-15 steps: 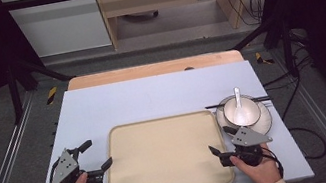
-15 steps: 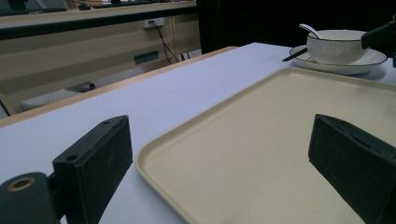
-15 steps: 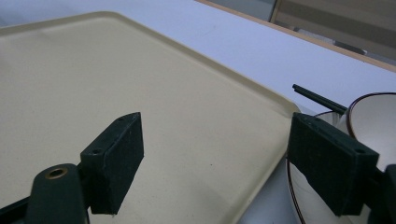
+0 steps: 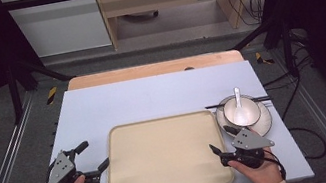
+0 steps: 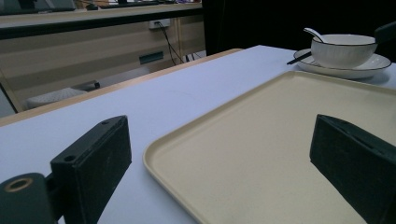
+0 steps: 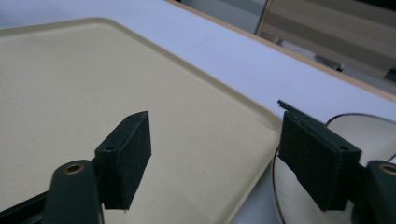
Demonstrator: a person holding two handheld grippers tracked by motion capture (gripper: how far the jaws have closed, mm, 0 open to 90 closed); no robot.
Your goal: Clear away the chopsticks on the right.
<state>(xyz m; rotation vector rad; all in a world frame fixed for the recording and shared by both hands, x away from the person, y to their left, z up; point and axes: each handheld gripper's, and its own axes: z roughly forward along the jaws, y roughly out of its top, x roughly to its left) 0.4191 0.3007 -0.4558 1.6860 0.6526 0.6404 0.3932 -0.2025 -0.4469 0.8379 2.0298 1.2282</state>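
A beige tray (image 4: 164, 154) lies flat at the table's front middle. My left gripper (image 4: 93, 155) rests open at its left edge. In the left gripper view, the left gripper (image 5: 219, 140) has one jaw over the table and the other over the tray (image 5: 280, 140), touching nothing. My right gripper (image 4: 220, 139) stands open at the tray's right edge. Seen in the right gripper view, the right gripper (image 6: 215, 135) spans the rim of the tray (image 6: 70, 93), one jaw above the plate (image 6: 359, 126). A white bowl (image 4: 242, 112) holding a white spoon (image 4: 237, 96) sits on that plate (image 4: 264, 124).
Black chopsticks (image 4: 214, 107) lie across the plate's far side, behind the bowl. The pale blue table (image 4: 152, 98) stretches bare beyond the tray. A wooden strip (image 4: 147, 70) runs along its far edge, with floor and cables past it.
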